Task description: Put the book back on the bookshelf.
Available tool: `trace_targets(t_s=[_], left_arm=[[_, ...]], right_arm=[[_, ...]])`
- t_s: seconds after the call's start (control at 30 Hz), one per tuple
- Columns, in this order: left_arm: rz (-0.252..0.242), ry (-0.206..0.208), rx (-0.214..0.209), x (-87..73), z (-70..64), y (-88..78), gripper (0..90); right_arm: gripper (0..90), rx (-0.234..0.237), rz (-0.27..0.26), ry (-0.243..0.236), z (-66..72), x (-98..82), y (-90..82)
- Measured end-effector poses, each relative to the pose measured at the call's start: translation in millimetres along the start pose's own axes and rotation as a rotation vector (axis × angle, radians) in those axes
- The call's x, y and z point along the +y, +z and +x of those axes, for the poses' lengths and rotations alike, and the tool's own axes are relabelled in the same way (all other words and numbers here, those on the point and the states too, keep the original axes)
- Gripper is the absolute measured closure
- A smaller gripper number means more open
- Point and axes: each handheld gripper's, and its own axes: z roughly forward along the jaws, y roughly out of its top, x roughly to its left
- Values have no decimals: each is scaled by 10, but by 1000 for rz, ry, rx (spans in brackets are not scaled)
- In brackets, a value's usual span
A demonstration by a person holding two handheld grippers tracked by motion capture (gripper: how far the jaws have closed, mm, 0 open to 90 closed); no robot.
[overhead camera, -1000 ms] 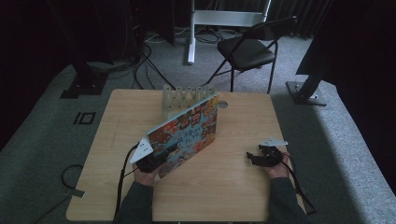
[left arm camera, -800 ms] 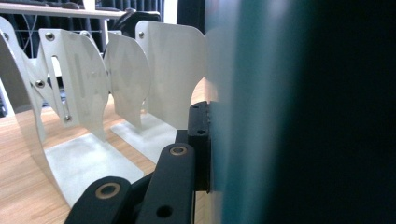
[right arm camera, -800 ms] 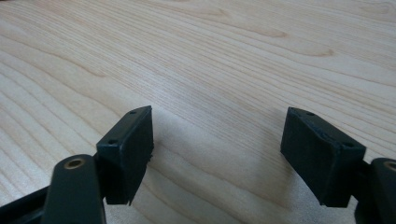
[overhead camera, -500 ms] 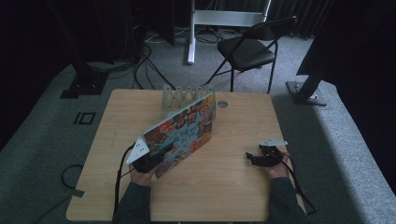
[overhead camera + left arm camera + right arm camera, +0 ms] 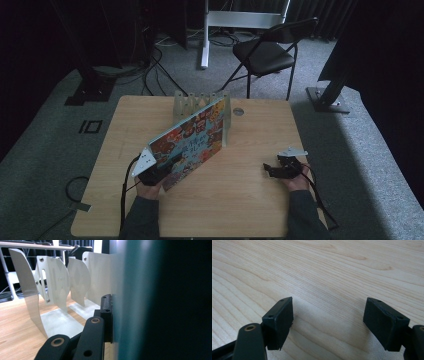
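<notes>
The tabletop (image 5: 240,200), of pale wood, carried a white metal divider rack (image 5: 186,104) at its far edge. This rack served as the landmark for all positions.

A large picture book (image 5: 192,140) with a colourful cover stood tilted on edge. Its far end was at the near side of the rack, touching or entering the rightmost slots; its near end extended toward the person. In the left gripper view, the curved rack plates (image 5: 53,277) stood directly ahead of the book's teal edge (image 5: 130,302).

The left gripper (image 5: 150,170) was at the book's near end, jaws clamped on the cover. The right gripper (image 5: 280,167) was well to the right of the rack and nearer the person, close over bare wood, jaws wide apart and holding nothing.

The step in hand appeared to be seating the book in a rack slot. Recommended practice: keep the book upright, align its leading edge between two plates, and advance steadily without striking a plate. The free gripper could steady the rack if it shifted.
</notes>
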Motion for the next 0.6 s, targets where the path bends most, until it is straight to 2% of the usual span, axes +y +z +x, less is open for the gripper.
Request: trace_targets(t_s=[0.6], left_arm=[[-4, -16, 25, -17, 32, -65, 806]], right_arm=[[238, -1, -1, -1, -1, 0, 0]])
